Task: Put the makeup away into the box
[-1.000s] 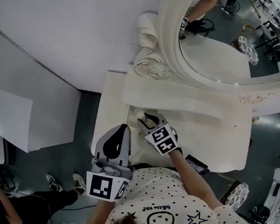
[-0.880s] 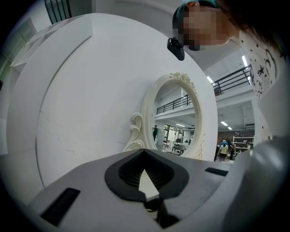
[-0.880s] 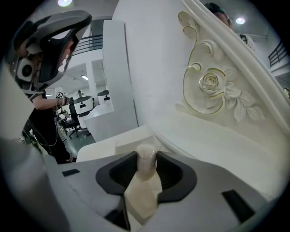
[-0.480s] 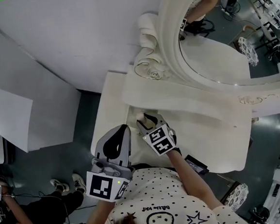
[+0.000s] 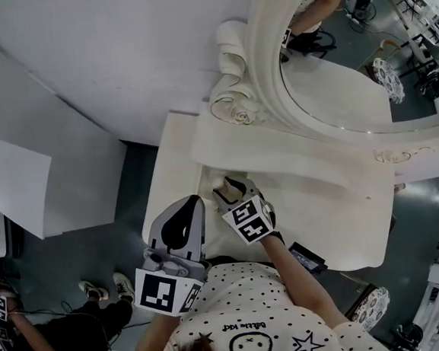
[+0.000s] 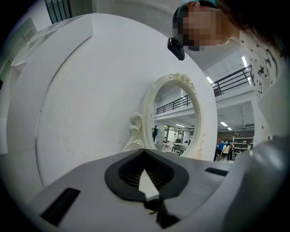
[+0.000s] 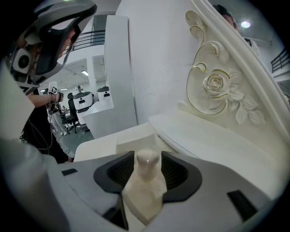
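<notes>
Two claws noted. Right claw (image 7: 147, 157) released, its jaws just now opening; cream round-capped bottle (image 7: 144, 183) upright between them, over the surface (image 7: 102, 144). Left claw (image 6: 144, 157) clenched, empty. Best to withdraw straight back along the jaws: a sideways brush likely tips the bottle.

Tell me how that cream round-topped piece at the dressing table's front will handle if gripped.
The cream round-topped piece looks moulded and hard, so probably stiff. Its smooth dome shows a highlight and may slip when squeezed. It widens downward, so a lower grip likely holds better.
</notes>
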